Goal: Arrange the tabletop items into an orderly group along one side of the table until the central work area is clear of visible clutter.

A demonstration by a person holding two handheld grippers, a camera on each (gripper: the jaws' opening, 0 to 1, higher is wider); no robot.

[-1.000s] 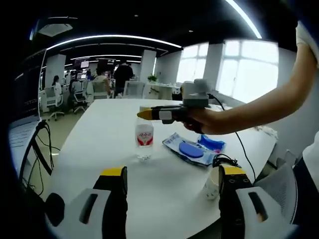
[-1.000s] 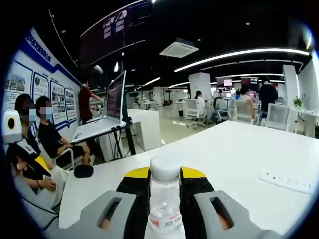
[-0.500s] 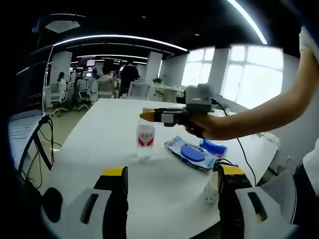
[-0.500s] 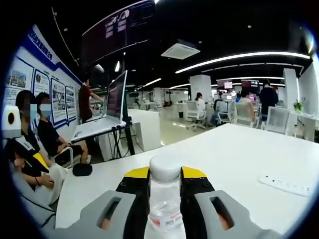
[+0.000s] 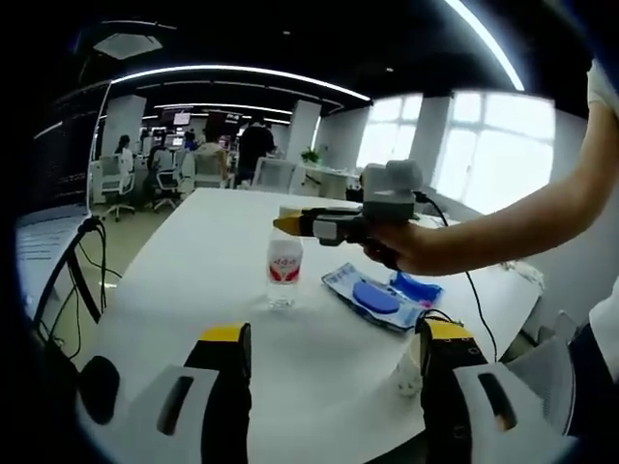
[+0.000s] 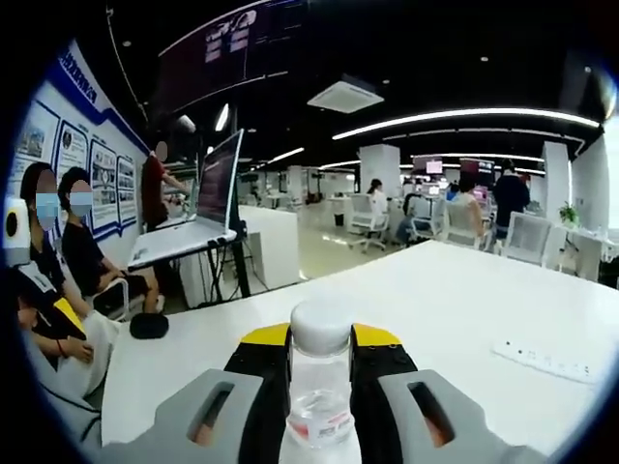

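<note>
The right gripper [image 6: 320, 382] pinches a clear bottle [image 6: 320, 382] just below its white cap, jaws pressed against both sides. In the left gripper view, that bottle [image 5: 283, 268] stands upright on the white worktop [image 5: 203, 242] under the right gripper [image 5: 290, 224]. Beside it lies a blue packet [image 5: 372, 295]; a paper cup [image 5: 410, 364] stands near the right jaw. The left gripper [image 5: 334, 340] hangs with jaws spread, holding nothing.

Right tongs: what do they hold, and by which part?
The right tongs hold the bottle by its upper body, just below the white cap. The left tongs are open and hold nothing.
</note>
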